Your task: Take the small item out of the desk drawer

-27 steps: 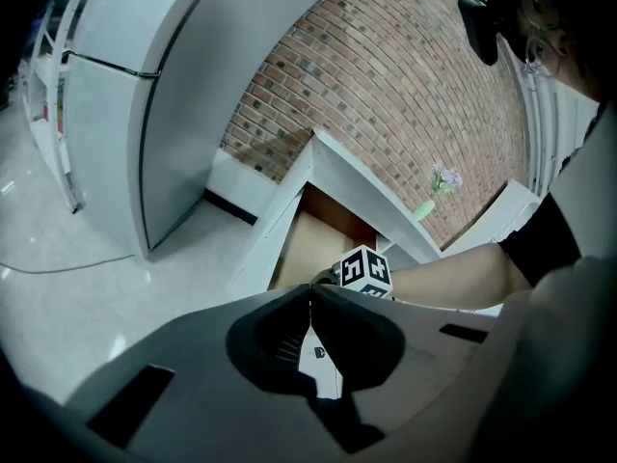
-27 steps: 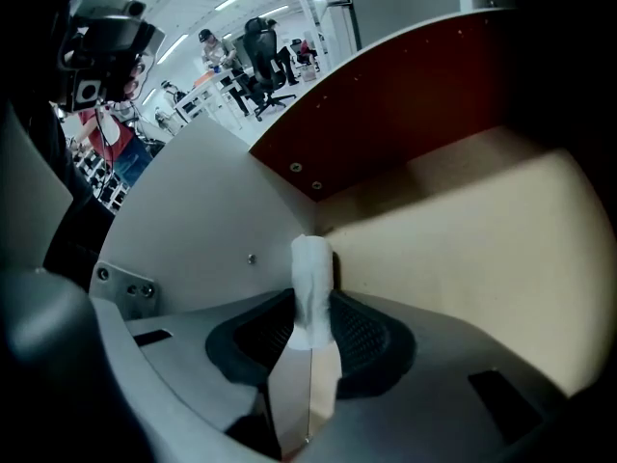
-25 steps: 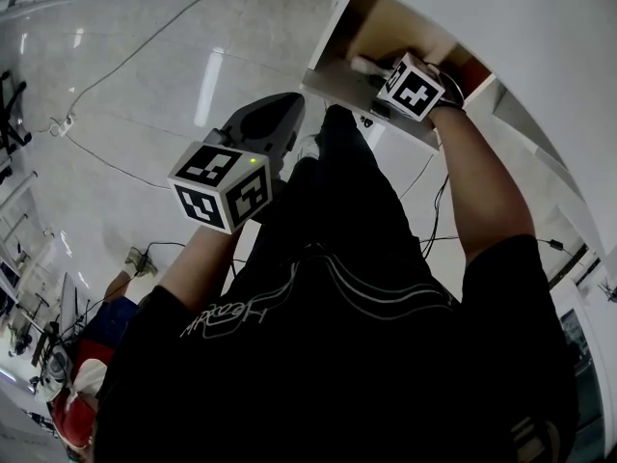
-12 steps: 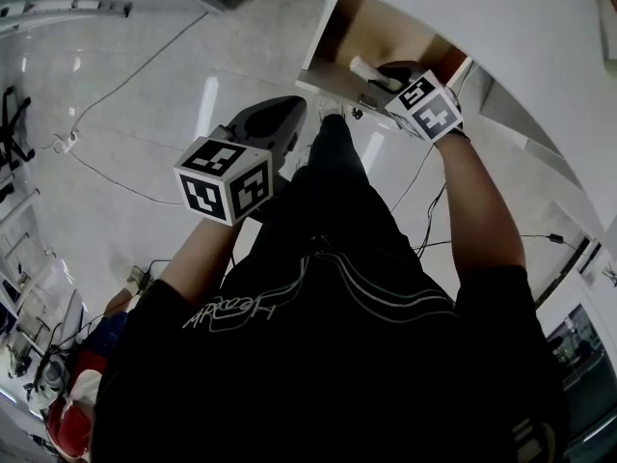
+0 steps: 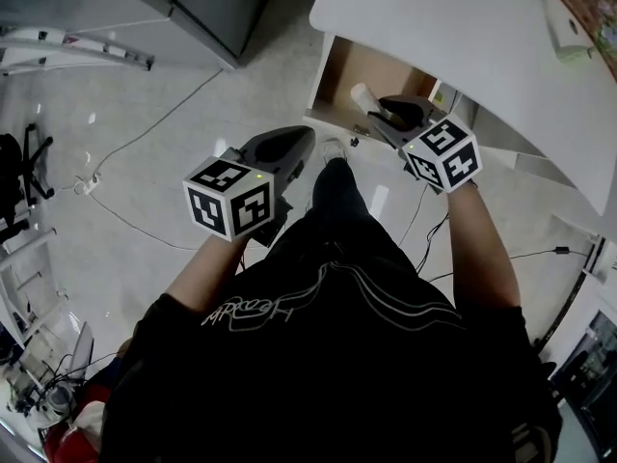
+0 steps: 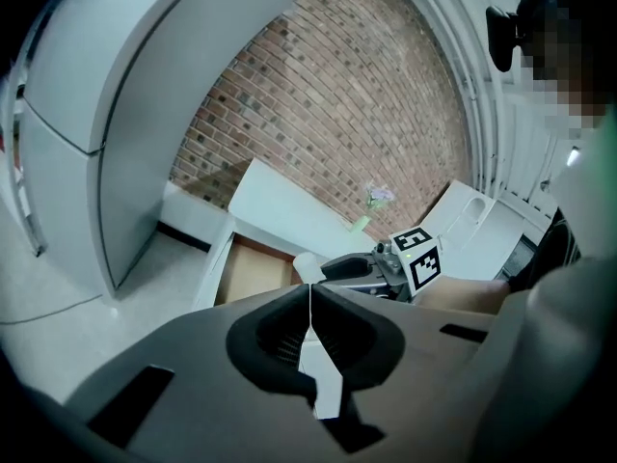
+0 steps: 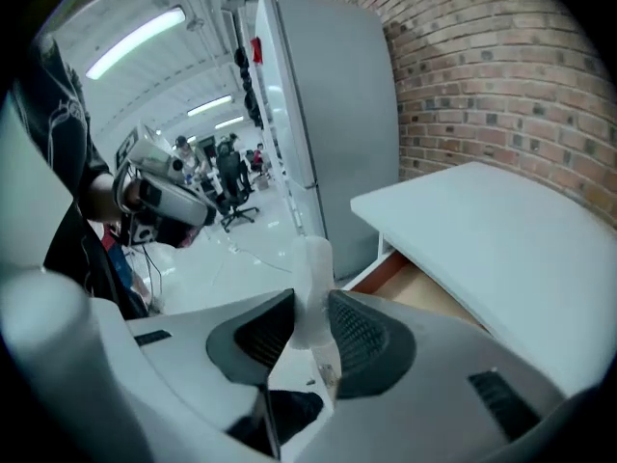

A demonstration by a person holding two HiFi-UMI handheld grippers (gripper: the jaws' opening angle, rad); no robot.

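Note:
My right gripper (image 7: 310,324) is shut on a small whitish tube-shaped item (image 7: 310,276) that sticks up between its pads. In the head view that item (image 5: 363,95) hangs in the right gripper (image 5: 379,107) above the open wooden drawer (image 5: 339,73) under the white desk top (image 5: 453,37). My left gripper (image 6: 309,302) has its jaws pressed together with nothing between them. It hovers left of the drawer (image 6: 253,270), apart from it, over the floor (image 5: 294,143). From the left gripper view the right gripper (image 6: 339,267) and the item (image 6: 307,265) show over the drawer.
A tall grey cabinet (image 7: 337,114) stands beside the desk (image 7: 492,210), against a brick wall (image 6: 337,114). Cables (image 5: 125,143) trail over the glossy floor. A person's legs and dark shirt (image 5: 328,336) fill the lower head view. Office chairs (image 7: 231,177) stand far off.
Both hands have risen. The right gripper has come up out of the drawer with the whitish item in its jaws. The left gripper stays shut and empty.

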